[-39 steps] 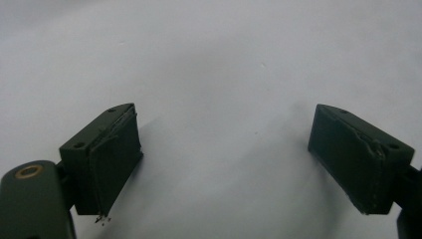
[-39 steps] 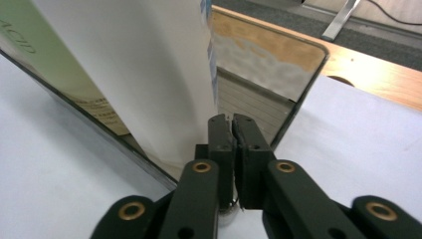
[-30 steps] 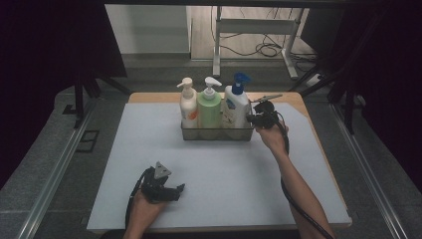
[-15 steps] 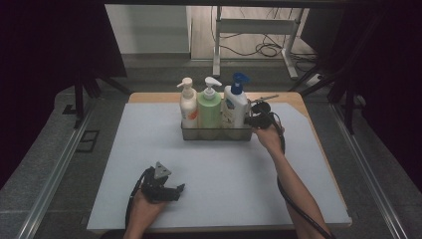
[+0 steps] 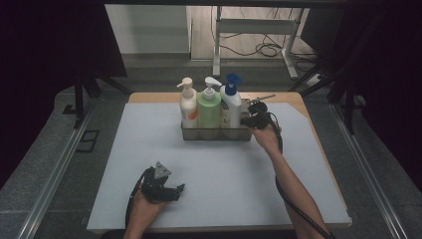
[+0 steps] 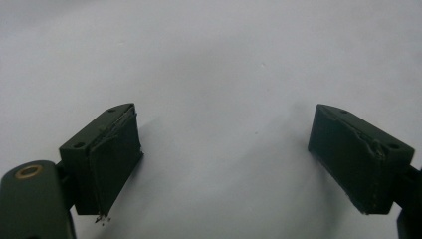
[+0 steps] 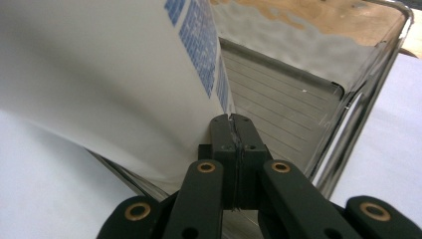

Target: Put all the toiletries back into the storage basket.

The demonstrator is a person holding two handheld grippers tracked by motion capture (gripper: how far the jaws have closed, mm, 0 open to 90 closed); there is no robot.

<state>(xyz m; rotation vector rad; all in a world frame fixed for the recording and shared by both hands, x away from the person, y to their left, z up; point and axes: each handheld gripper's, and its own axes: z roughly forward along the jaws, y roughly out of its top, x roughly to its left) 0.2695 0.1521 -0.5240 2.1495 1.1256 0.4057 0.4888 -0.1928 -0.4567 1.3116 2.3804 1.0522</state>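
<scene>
The right gripper (image 7: 234, 122), jaws closed and empty, pressed against the blue-capped bottle (image 5: 231, 105) inside the clear caddy (image 5: 216, 133); all three bottles seemed stowed, leaving only withdrawal.

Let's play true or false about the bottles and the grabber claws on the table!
1. Three pump bottles stand in the clear tray. True.
2. The green bottle is in the middle. True.
3. The left gripper is shut tight. False: its jaws stand wide open over the white mat.
4. The right gripper is wide open. False: its jaws are pressed together beside the blue-capped bottle.
5. The left gripper holds a bottle. False: nothing is between its jaws.
</scene>
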